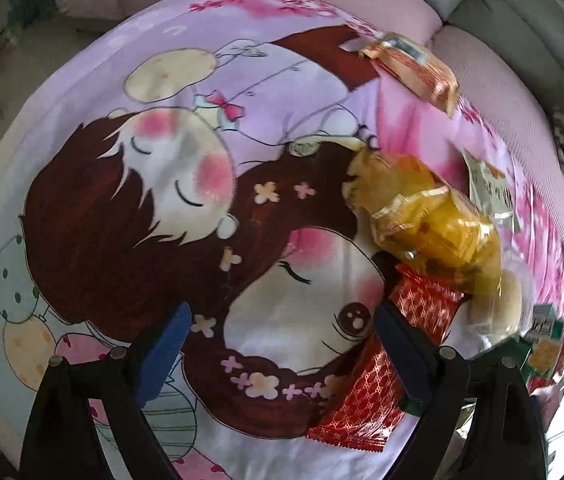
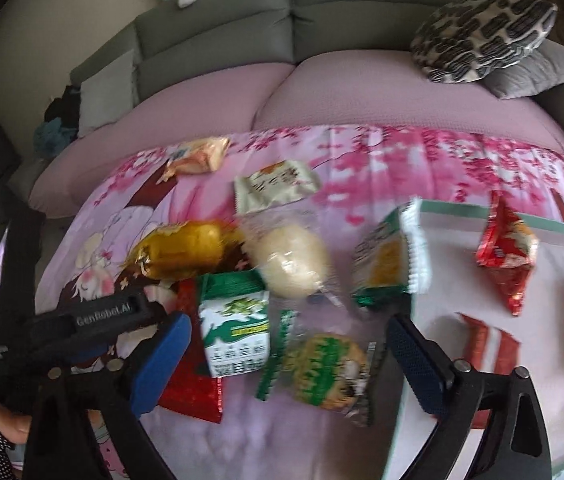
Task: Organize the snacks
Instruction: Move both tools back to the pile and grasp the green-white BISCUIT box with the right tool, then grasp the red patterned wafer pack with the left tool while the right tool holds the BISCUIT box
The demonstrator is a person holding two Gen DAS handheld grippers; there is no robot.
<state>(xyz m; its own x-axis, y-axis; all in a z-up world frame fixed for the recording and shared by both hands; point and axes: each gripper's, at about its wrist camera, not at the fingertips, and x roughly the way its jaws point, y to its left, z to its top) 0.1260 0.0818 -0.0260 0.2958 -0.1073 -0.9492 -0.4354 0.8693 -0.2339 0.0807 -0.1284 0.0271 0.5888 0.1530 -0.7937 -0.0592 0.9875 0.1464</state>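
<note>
cartoon-print blanket over a pink sofa, left gripper jaws apart above bare blanket beside a red patterned packet, right gripper jaws apart and empty over a green-and-white snack packet, white tray at the blanket's right edge holding a red triangular packet

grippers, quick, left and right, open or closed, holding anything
Left tool: open, holding nothing; its right finger lies against the red packet.
Right tool: open, nothing gripped, green-white snack packets between its fingers.

Nine snack packets, two cushions
</note>
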